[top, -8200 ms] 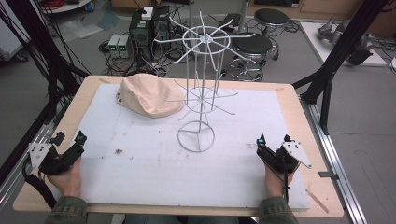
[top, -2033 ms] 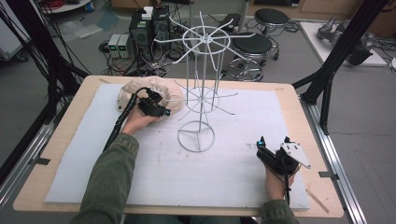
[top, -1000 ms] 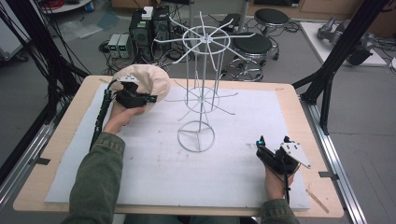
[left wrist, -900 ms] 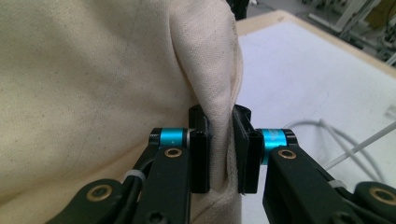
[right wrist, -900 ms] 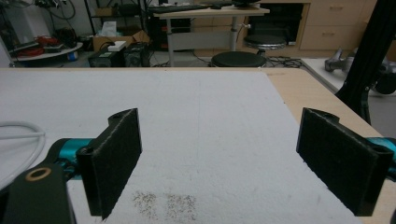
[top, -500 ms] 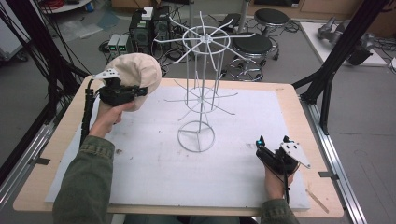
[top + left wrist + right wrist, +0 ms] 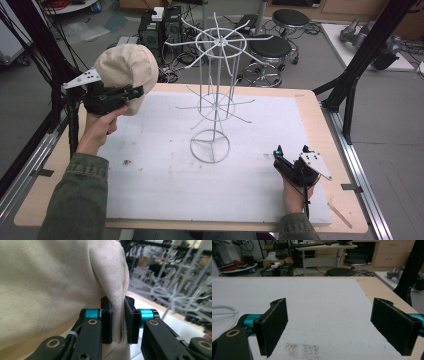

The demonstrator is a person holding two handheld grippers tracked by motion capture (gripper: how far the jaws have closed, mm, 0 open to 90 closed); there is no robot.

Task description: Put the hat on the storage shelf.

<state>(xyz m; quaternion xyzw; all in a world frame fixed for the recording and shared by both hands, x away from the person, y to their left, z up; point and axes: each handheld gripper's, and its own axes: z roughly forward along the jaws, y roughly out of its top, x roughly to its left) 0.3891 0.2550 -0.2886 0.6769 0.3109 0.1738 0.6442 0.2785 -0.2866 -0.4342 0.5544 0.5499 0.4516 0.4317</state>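
Note:
A beige cloth cap [image 7: 127, 65] hangs in the air above the table's far left corner, held up by my left gripper [image 7: 131, 93]. In the left gripper view the two black jaws are shut on a fold of the cap's fabric [image 7: 117, 300], and cloth covers most of that picture. A white wire hat stand [image 7: 215, 95] with radiating arms rises from a ring base at the middle of the white mat. My right gripper [image 7: 277, 154] rests on the mat near the front right, jaws wide apart [image 7: 329, 325] with nothing between them.
The white foam mat [image 7: 165, 175] covers a wooden table [image 7: 320, 120]. Black frame posts [image 7: 350, 75] stand at the right and left edges. Stools and equipment boxes sit on the floor beyond the far edge. A few dark specks [image 7: 302, 348] lie on the mat.
My left gripper has lifted the cap off the mat and carried it up and to the left, away from the stand. The right gripper has stayed where it was.

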